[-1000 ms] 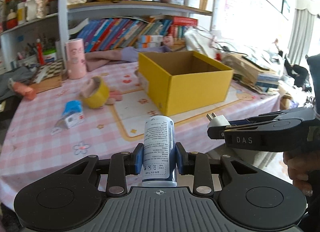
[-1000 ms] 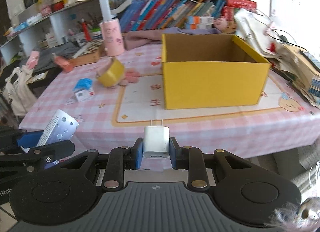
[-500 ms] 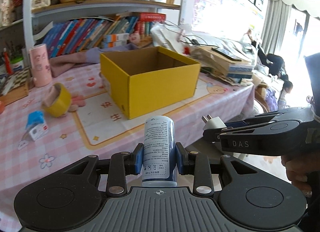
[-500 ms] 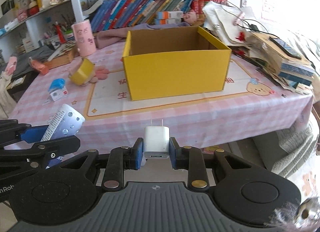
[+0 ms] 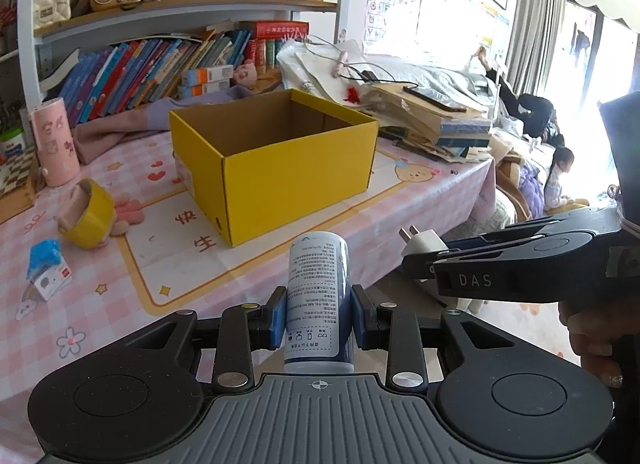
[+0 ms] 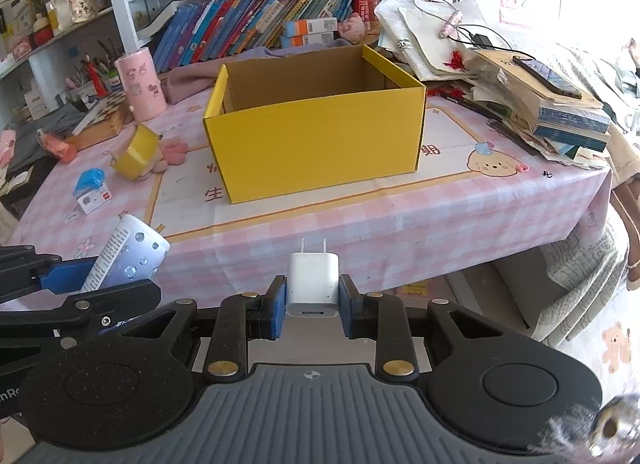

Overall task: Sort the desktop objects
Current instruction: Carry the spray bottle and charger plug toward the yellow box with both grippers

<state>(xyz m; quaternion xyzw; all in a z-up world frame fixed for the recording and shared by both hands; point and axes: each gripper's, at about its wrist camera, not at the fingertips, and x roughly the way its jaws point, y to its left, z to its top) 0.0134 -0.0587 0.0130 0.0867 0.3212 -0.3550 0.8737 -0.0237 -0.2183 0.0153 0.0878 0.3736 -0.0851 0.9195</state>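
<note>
The left tool (image 5: pixel 319 318) is clamped on a small white cylindrical can with a dark blue base and printed text (image 5: pixel 318 300), its blue pads pressing the can's sides while the can stands upright between them. In the right wrist view the same can (image 6: pixel 128 254) shows at the lower left, tilted and dotted with printed water drops.

The right tool (image 6: pixel 312 306) is clamped on a white cube-shaped plug charger (image 6: pixel 312 286), prongs pointing forward and away from the camera. From the left wrist view that charger (image 5: pixel 426 242) sticks out of the black fingers on the right side, with a person's hand (image 5: pixel 592 334) gripping the handle below.

Both tools hang in front of the near edge of the desk (image 6: pixel 400 220), which wears a pink checked cloth. An open yellow cardboard box (image 6: pixel 316 140) sits on a cream mat in the middle of the desk; what shows of its brown inside is bare, though the floor is partly hidden by the near wall. Left of the box lies a roll of yellow tape (image 6: pixel 134 152) on its side, touching a pink plush toy (image 6: pixel 174 154). Nearer the left edge rests a small white packet with a blue top (image 6: pixel 91 192). A tall pink cylindrical tin (image 6: pixel 140 84) stands upright behind the tape, and a stack of books and papers (image 6: pixel 540 104) fills the right end of the desk.
</note>
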